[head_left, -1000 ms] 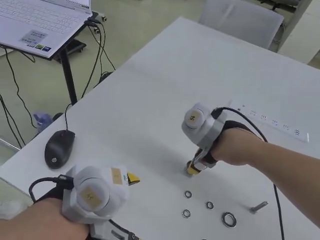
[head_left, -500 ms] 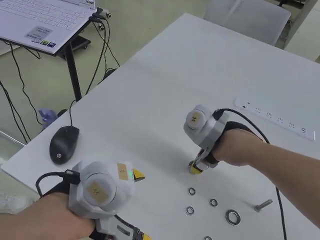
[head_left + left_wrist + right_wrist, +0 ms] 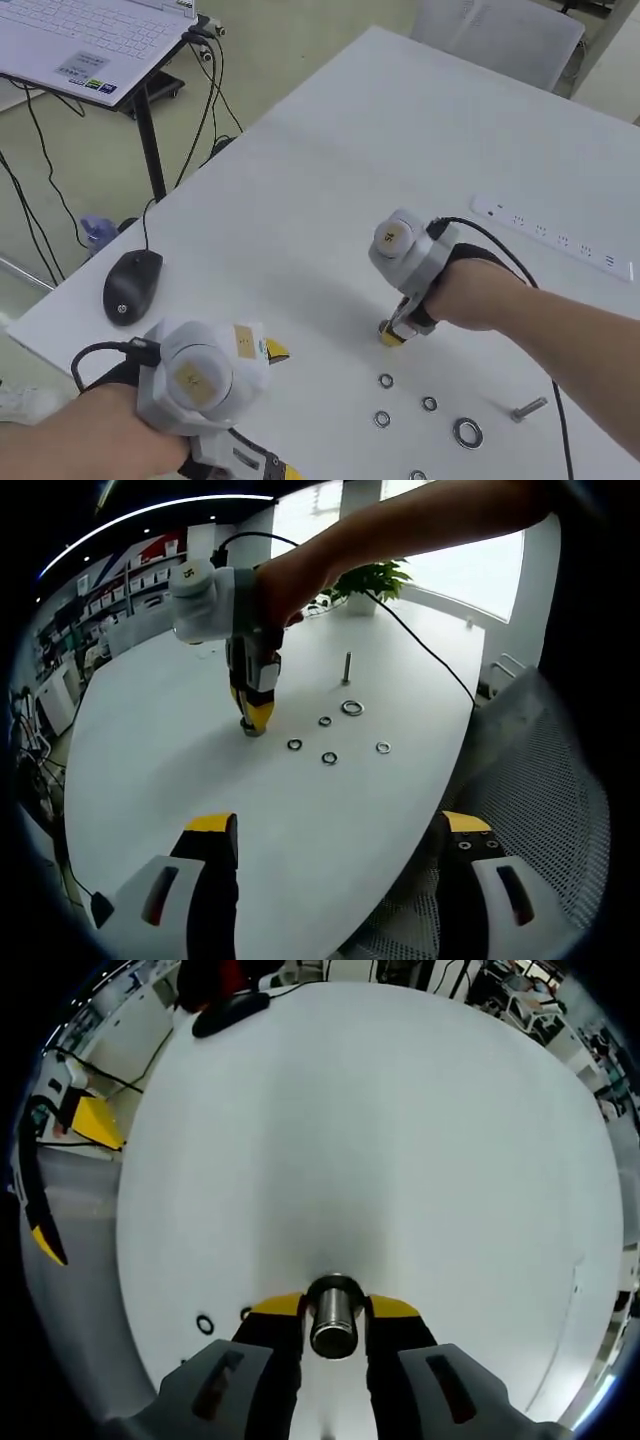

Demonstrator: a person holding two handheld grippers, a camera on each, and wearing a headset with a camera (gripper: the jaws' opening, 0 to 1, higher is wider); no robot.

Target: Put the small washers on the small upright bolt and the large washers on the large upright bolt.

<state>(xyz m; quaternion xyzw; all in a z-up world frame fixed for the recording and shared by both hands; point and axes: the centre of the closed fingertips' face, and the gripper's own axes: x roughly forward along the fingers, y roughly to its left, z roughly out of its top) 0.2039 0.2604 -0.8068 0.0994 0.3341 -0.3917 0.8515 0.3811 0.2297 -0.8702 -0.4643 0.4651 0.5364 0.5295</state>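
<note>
The right gripper (image 3: 390, 336) is pinching the large bolt (image 3: 335, 1326), axis pointing down at the table (image 3: 330, 190), a small washer (image 3: 386, 380) lying just beside.

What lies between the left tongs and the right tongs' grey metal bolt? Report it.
Nothing: bare white tabletop runs from left tongs to grey metal bolt, in the left gripper view.
</note>
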